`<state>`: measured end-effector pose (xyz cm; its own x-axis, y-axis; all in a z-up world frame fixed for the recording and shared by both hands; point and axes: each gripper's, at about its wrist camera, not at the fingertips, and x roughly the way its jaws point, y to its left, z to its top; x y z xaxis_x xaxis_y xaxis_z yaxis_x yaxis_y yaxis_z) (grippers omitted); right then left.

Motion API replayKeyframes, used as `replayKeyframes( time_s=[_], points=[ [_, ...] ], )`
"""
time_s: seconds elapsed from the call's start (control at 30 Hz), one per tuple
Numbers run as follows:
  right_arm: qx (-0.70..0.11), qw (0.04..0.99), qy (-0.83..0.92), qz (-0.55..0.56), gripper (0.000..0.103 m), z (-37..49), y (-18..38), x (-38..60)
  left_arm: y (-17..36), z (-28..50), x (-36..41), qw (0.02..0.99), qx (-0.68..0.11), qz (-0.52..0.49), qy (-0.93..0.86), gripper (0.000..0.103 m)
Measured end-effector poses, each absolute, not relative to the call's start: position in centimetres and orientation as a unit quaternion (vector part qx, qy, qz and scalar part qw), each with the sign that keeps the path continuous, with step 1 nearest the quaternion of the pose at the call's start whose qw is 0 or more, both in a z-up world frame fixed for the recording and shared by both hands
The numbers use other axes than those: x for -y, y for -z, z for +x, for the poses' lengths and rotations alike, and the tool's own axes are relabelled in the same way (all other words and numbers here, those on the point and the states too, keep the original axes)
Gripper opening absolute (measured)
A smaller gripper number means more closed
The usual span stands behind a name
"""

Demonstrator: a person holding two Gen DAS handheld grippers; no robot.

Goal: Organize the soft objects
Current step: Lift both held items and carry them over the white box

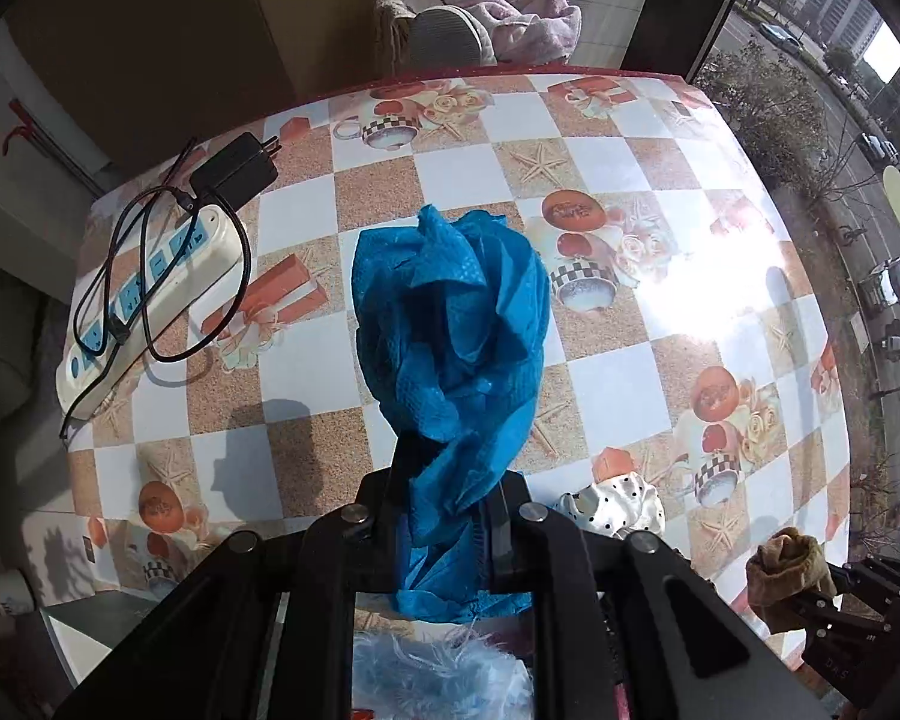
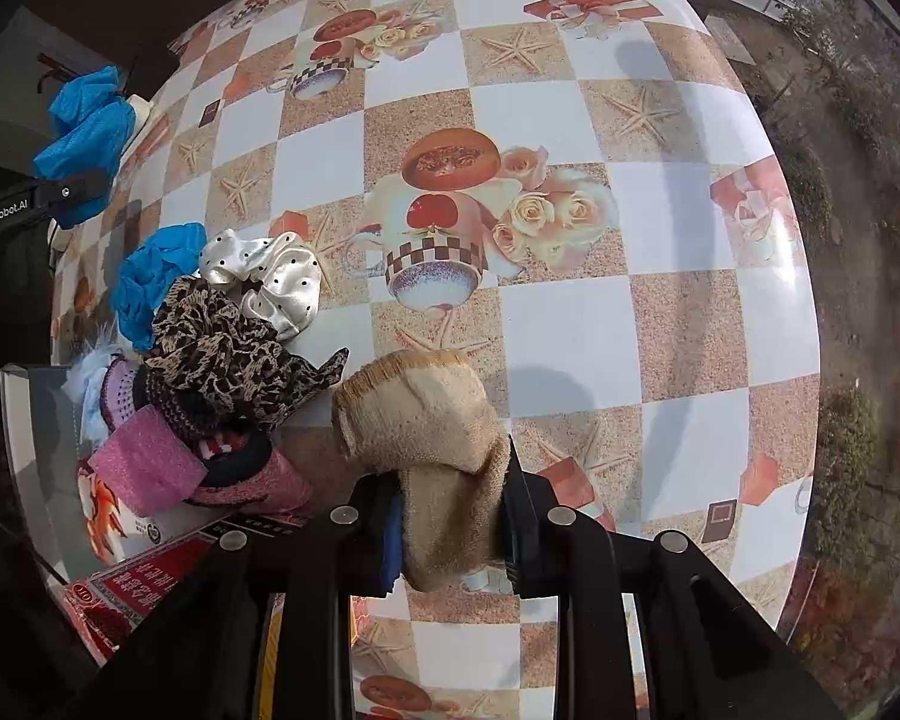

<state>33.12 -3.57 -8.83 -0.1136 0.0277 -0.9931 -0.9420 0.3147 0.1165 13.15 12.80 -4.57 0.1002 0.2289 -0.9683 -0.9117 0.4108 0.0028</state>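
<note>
Left gripper: jaws pinched on a blue non-woven shoe cover, crumpled, dimpled in texture, thin and faintly translucent; it bunches between the fingers and balloons beyond them, held clear above the table. Right gripper: jaws clamped on a tan terry sock, thick, looped pile, darker ribbed cuff at its far end, folded over on itself and lifted off the tabletop. Nearest on the table, at its left edge in the right wrist view: a heap of soft items in and over a printed cardboard box, comprising a pink foam piece, a leopard-print scrunchie, a white satin scrunchie with black dots, a second blue shoe cover and a pale blue fluffy item. Table covering: glossy checked oilcloth, white and sand-coloured squares printed with starfish, cups, roses and gift boxes, strong sun glare on the right. Farther, at the table's left edge: a cream power strip with blue sockets, a black cable looped over it, and a black adapter. Beyond the table: pink and white towels on a chair.
</note>
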Motion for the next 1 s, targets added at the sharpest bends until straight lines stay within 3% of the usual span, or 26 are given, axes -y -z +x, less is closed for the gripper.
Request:
replayKeyframes(
  time_s=[0.5,1.0],
  points=[
    [-0.583,0.588,-0.456,-0.328,0.027,36.4,3.0,11.0,-2.2,24.1,1.2,0.751,-0.522,-0.259,-0.311,0.018],
    [-0.59,0.592,-0.453,-0.311,0.027,39.6,0.7,18.8,-3.8,27.8,15.3,0.768,-0.576,-0.196,-0.199,0.018]
  ],
)
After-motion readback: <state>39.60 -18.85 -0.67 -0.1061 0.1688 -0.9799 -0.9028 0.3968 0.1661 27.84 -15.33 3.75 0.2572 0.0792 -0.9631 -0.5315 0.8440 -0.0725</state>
